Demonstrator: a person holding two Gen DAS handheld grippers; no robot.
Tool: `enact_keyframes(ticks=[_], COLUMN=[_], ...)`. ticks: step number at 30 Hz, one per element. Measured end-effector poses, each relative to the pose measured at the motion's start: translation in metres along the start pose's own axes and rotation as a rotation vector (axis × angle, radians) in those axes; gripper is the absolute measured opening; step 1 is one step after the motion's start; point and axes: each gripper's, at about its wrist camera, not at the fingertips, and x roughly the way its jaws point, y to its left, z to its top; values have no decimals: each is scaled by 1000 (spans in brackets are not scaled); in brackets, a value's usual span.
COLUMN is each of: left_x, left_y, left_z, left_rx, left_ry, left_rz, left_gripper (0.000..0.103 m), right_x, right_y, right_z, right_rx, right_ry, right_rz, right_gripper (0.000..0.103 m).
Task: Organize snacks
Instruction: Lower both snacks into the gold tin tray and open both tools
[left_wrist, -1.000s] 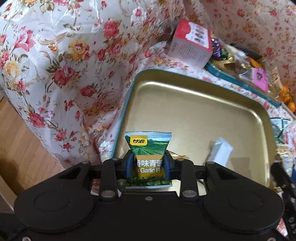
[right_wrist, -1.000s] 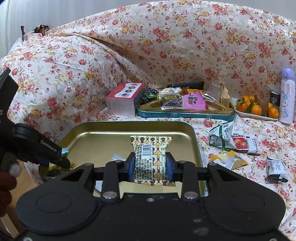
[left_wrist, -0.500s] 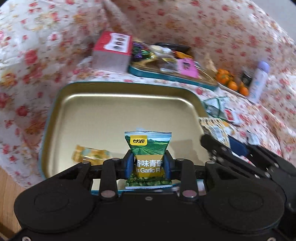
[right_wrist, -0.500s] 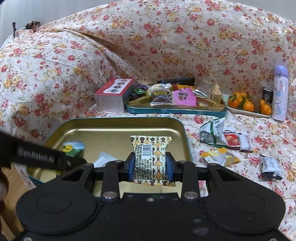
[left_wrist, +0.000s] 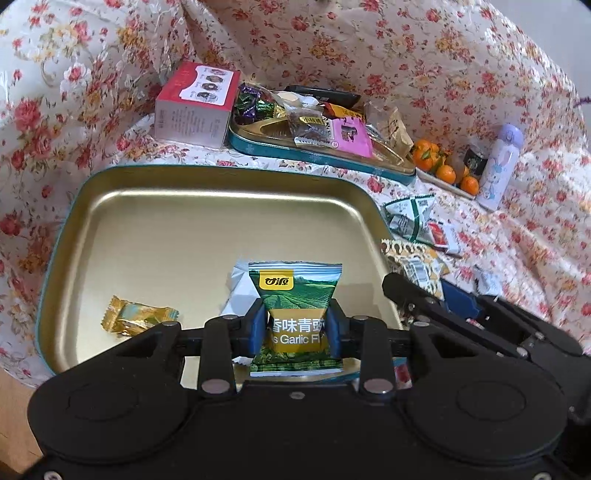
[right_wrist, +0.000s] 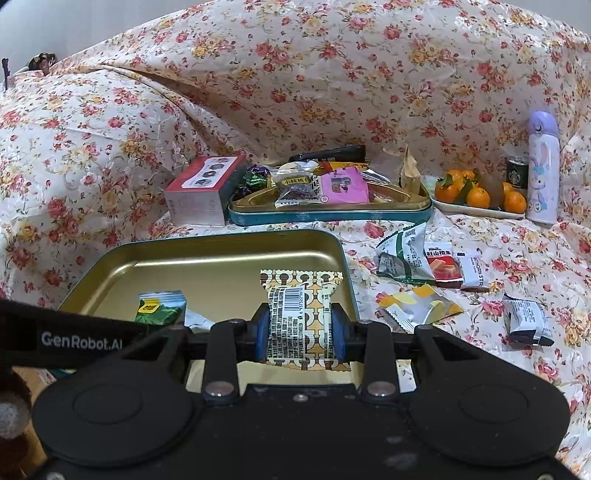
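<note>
My left gripper (left_wrist: 295, 328) is shut on a green garlic-pea packet (left_wrist: 295, 291), held over the near part of a gold tin tray (left_wrist: 184, 206). In the tray lie a gold-wrapped candy (left_wrist: 138, 320) and a white packet (left_wrist: 240, 291). My right gripper (right_wrist: 301, 334) is shut on a tan patterned snack packet (right_wrist: 301, 295) with a barcode, held over the same tray's (right_wrist: 207, 266) near right corner. The right gripper also shows at the right of the left wrist view (left_wrist: 461, 306), and the green packet shows in the right wrist view (right_wrist: 160, 306).
Behind the tray stand a red box (right_wrist: 203, 188) and a second tin (right_wrist: 332, 214) full of snacks. Loose packets (right_wrist: 417, 258) lie on the floral cloth to the right. A plate of oranges (right_wrist: 476, 194), a can and a purple bottle (right_wrist: 543, 173) stand at the far right.
My left gripper has swung right and now faces across the tray with the green packet still held. The right gripper has shifted slightly right, still holding its packet.
</note>
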Motion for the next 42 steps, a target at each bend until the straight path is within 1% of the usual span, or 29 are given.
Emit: enact_keyframes(ticks=[3, 6, 12, 15, 20, 26, 30, 33, 36, 42], left_x=[3, 5, 5, 3, 2, -5, -12, -15, -18, -25], left_y=[6, 9, 8, 7, 6, -5, -14, -20, -21, -20], left_z=[2, 2, 1, 1, 2, -3, -7, -9, -11, -16], left_rx=[-38, -55, -51, -44, -37, 19, 61, 89, 99, 95], left_ry=[13, 17, 4, -14, -17, -50, -81, -97, -111, -132], left_rz=[-34, -33, -62, -53, -37, 4, 58, 112, 146, 178], left_gripper=[42, 42, 44, 48, 49, 49, 49, 49, 49, 49], right_x=[2, 3, 3, 2, 0, -2, -4, -6, -10, -17], right_y=[0, -2, -1, -1, -1, -1, -3, -2, -1, 1], right_z=[0, -1, -2, -1, 1, 1, 0, -1, -3, -6], right_rx=[10, 31, 49, 54, 60, 59, 63, 57, 47, 32], right_ry=[11, 20, 16, 6, -7, -16, -13, -11, -11, -13], right_rz=[2, 8, 24, 22, 17, 12, 11, 13, 17, 27], right_gripper=[36, 37, 39, 41, 41, 41, 41, 41, 41, 41])
